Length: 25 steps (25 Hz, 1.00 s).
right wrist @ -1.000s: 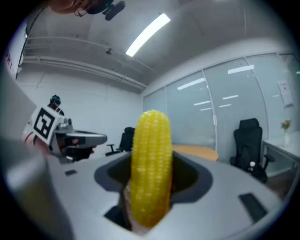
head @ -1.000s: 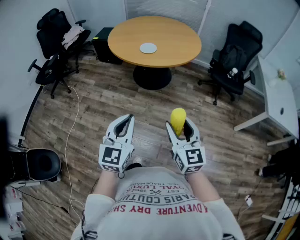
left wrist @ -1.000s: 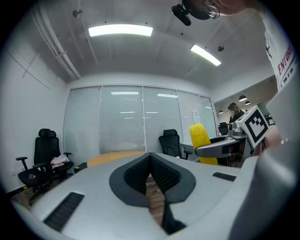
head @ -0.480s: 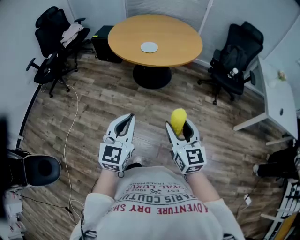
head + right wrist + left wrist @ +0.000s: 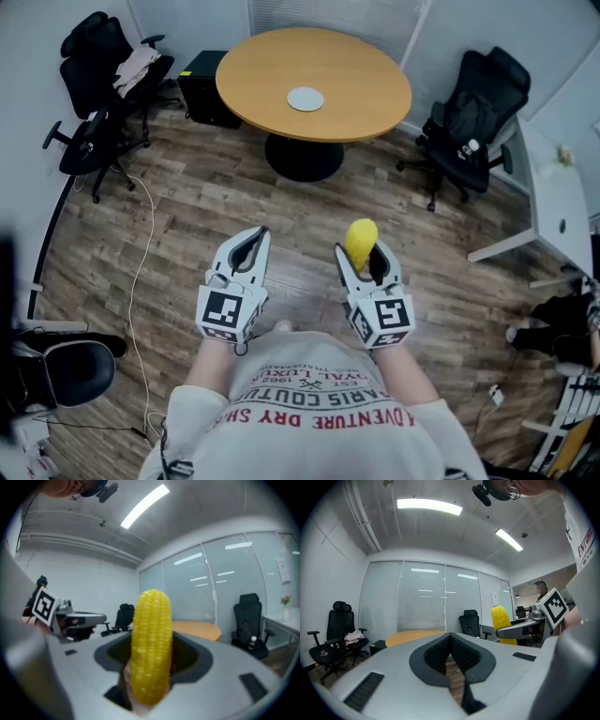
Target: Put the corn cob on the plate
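The yellow corn cob [image 5: 360,241] stands upright between the jaws of my right gripper [image 5: 367,265], which is shut on it; in the right gripper view the corn cob [image 5: 150,648] fills the middle. My left gripper [image 5: 246,257] is held level beside it, shut, with nothing between its jaws. From the left gripper view the corn cob [image 5: 502,620] shows at the right. A small grey plate [image 5: 306,98] lies on the round wooden table [image 5: 356,89] far ahead, across the floor.
Black office chairs stand at the back left [image 5: 98,84] and back right [image 5: 473,112]. A white desk [image 5: 558,202] runs along the right. A cable [image 5: 141,253] trails over the wooden floor at the left. Another chair [image 5: 70,370] sits near my left side.
The view has shifted slightly: the table and plate have drifted right in the head view and the near left chair has slid down. Both grippers keep their pose, the corn still held.
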{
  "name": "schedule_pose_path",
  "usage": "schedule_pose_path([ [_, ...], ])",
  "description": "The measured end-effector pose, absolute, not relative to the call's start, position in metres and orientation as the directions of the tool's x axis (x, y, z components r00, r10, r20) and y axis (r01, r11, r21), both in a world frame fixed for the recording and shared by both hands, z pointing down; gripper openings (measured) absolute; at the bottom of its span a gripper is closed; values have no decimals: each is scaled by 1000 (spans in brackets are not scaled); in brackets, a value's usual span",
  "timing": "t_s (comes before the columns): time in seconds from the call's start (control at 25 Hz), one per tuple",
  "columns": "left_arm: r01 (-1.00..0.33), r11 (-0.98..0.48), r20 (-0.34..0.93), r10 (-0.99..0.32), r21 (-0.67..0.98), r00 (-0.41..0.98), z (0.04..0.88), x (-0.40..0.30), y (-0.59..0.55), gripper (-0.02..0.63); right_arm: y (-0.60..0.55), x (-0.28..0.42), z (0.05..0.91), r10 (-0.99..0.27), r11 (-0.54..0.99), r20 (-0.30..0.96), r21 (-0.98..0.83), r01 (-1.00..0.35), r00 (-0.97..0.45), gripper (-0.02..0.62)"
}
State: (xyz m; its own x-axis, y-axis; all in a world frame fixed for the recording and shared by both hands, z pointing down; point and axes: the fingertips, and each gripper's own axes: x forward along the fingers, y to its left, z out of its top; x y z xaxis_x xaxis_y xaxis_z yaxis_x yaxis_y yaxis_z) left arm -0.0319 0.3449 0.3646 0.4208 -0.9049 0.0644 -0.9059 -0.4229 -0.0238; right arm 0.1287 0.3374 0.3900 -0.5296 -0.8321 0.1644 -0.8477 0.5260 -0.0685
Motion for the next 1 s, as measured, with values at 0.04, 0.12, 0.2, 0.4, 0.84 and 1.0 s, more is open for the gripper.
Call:
schedule_pose_path([
  [0.04, -907, -421, 62, -906, -21, 419, 365, -38, 338, 32, 331, 125, 391, -835, 521, 166, -69, -851, -525, 268],
  [0.12, -908, -419, 62, -906, -14, 418, 366, -48, 325, 32, 319, 118, 393, -838, 515, 171, -69, -854, -519, 268],
  [0.2, -906, -424, 67, -904, -12, 422, 368, -58, 315, 32, 310, 109, 396, -838, 513, 179, -65, -856, -516, 268],
  [0.4, -911, -413, 88, -907, 19, 413, 381, -78, 298, 33, 290, 91, 405, -827, 520, 200, -79, -850, -525, 268],
  [0.84, -949, -314, 89, -946, -2, 313, 392, -86, 214, 32, 182, 78, 420, -756, 621, 193, -91, -779, -625, 268],
  [1.0, -965, -263, 86, -962, -10, 261, 386, -77, 164, 32, 123, 85, 418, -721, 663, 191, -90, -743, -667, 268],
])
